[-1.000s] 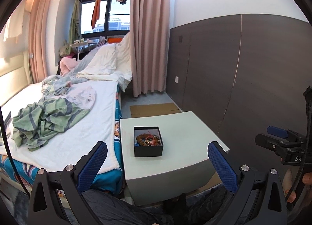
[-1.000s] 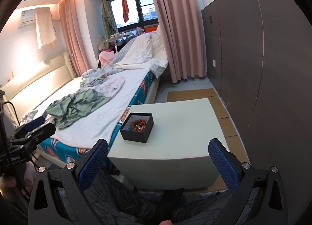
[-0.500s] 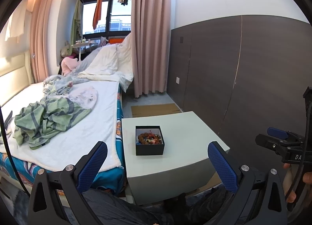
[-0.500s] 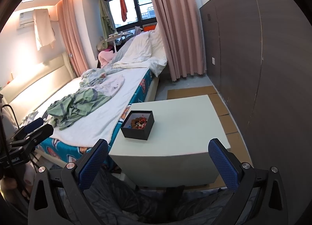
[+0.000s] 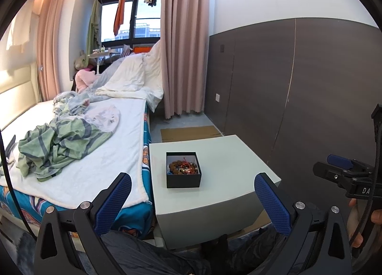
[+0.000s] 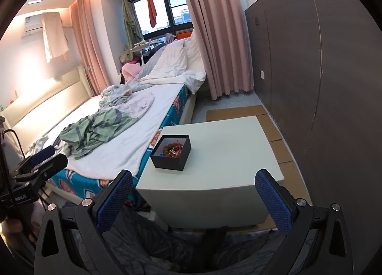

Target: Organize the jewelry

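Box (image 5: 183, 170) holding jewelry (image 5: 182, 167), apparently beads, on table (image 5: 226, 155) right of bed (image 5: 100, 155).

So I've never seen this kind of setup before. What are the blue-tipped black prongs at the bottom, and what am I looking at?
Those prongs are hand-held grippers, one in each of a person's hands, each carrying a fisheye camera that looks along its fingers. One picture is from the left gripper, the other from the right gripper. Both are open and hold nothing. Ahead stands a pale table beside a bed. On the table sits an open black box of tangled jewelry.
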### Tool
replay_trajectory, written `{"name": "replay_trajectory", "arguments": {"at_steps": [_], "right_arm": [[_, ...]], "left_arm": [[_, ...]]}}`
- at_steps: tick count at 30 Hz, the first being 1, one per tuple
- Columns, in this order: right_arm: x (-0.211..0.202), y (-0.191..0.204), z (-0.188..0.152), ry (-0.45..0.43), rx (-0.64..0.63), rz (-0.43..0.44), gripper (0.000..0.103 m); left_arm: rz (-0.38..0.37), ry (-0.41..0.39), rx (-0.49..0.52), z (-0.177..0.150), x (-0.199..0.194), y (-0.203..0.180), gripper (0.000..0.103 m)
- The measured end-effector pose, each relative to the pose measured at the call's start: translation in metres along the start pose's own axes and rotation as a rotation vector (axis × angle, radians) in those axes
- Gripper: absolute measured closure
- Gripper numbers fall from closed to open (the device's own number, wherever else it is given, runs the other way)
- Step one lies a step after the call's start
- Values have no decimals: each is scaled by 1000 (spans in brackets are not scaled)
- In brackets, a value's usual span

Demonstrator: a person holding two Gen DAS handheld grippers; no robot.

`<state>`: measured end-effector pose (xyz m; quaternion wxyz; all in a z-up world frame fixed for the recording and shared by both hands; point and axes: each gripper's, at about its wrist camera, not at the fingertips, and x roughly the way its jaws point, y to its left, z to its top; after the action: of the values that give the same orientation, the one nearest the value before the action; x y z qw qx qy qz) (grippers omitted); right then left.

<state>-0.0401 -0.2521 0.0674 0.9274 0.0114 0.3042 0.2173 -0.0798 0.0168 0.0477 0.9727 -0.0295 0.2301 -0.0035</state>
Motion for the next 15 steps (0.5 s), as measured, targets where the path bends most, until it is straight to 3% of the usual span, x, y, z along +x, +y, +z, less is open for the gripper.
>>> {"name": "replay_trajectory", "arguments": {"at_steps": [15], "right_arm": [[7,6,0,16,4,-9,0]], "left_arm": [[-7,18,-13,-7,3,1,0]]}}
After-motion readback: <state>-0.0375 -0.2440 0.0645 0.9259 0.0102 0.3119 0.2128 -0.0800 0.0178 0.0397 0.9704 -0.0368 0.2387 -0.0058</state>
